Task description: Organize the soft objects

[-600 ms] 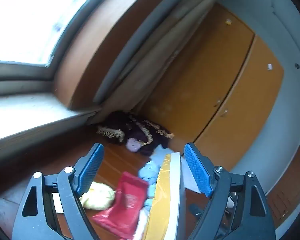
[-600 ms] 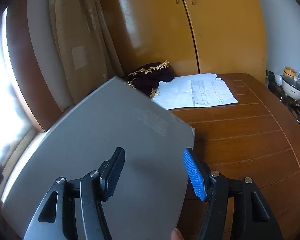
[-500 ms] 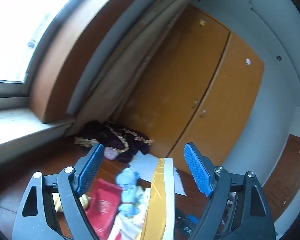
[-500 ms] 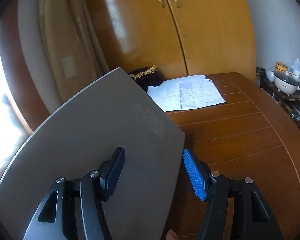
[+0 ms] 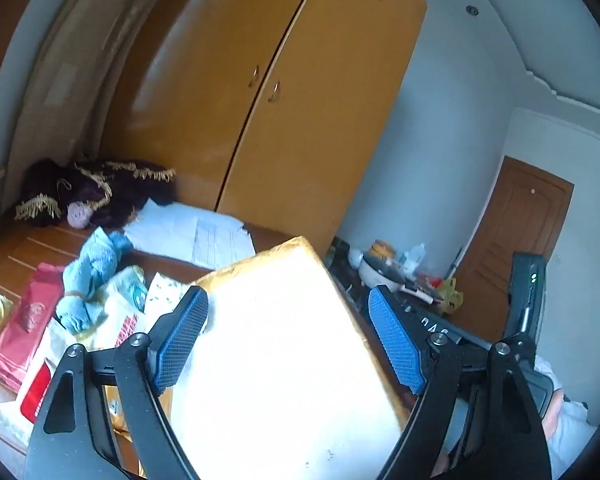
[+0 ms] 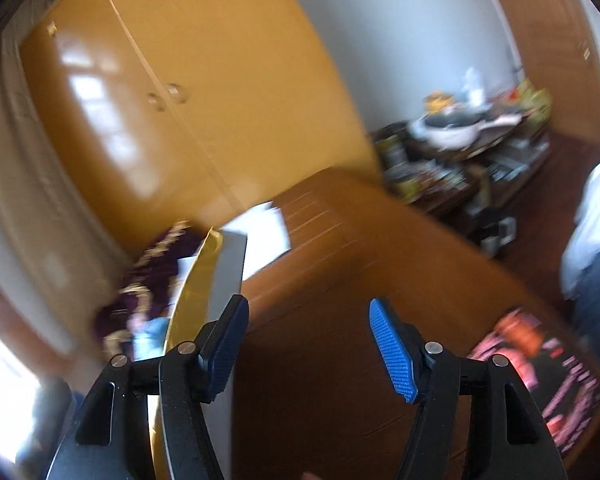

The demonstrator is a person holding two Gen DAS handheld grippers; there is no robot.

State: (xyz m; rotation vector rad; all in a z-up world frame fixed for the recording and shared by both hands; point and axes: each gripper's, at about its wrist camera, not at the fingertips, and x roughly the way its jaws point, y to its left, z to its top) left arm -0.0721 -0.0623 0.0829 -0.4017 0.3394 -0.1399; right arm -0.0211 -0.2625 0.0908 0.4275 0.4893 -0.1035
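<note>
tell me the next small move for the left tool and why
Probably lower the left tool toward the pile of soft items on the table. Its jaws stand open with the yellow-edged flat pack between them, apparently ungripped, and nothing soft is held yet.

Both views swung right; the panel turned.
Your left gripper now faces the gold-edged panel's broad bright face; your right gripper sees it edge-on, off left.
</note>
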